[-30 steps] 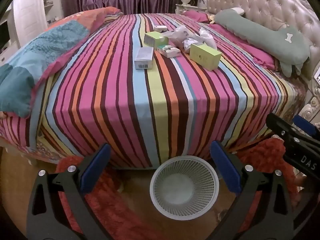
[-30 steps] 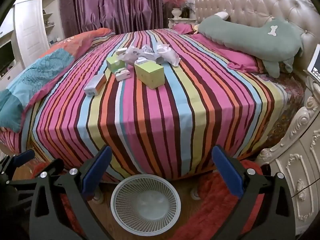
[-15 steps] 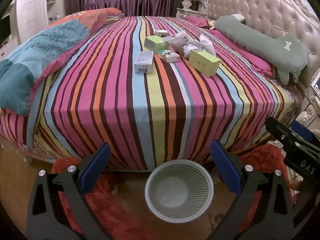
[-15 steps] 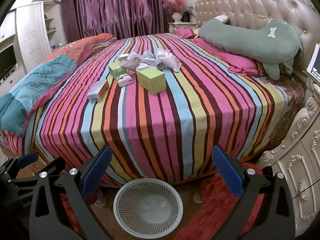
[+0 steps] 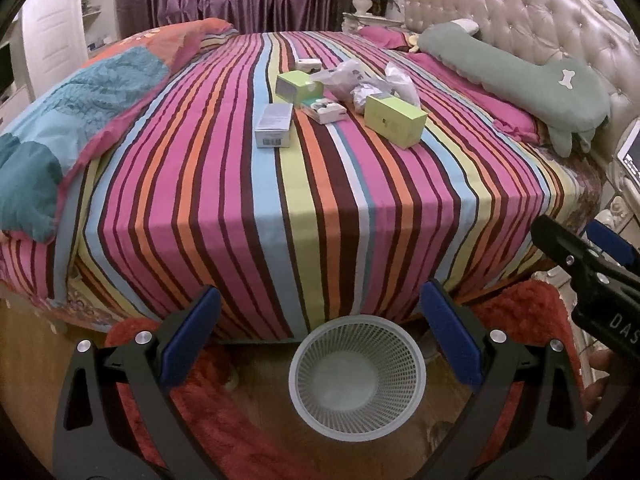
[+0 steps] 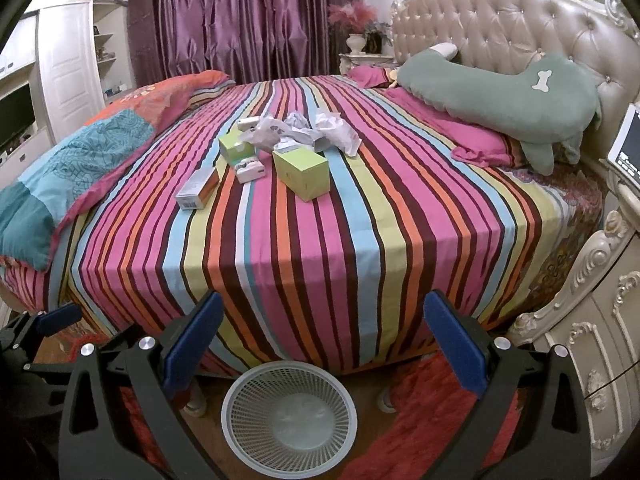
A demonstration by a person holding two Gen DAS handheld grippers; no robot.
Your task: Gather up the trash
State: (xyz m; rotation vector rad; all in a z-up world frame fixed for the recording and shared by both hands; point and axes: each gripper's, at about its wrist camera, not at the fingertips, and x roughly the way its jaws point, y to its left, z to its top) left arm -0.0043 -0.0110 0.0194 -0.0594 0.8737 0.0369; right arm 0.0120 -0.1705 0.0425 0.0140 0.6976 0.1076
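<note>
Both the left gripper (image 5: pixel 320 340) and right gripper (image 6: pixel 324 340) hang spread wide, holding nothing. Reach toward twelve o'clock for the green box (image 6: pixel 302 172) first, squeezing its flat sides. The basket (image 6: pixel 290 412) waits at six o'clock.

The bed (image 5: pixel 320 184) wears a striped sheet. On it lie two green boxes (image 5: pixel 395 120) (image 5: pixel 299 87), a grey box (image 5: pixel 274 125), crumpled wrappers (image 5: pixel 362 80), a folded quilt (image 5: pixel 80 120) and a green pillow (image 5: pixel 516 76). A white basket (image 5: pixel 356 372) stands on the floor (image 5: pixel 256 396).
</note>
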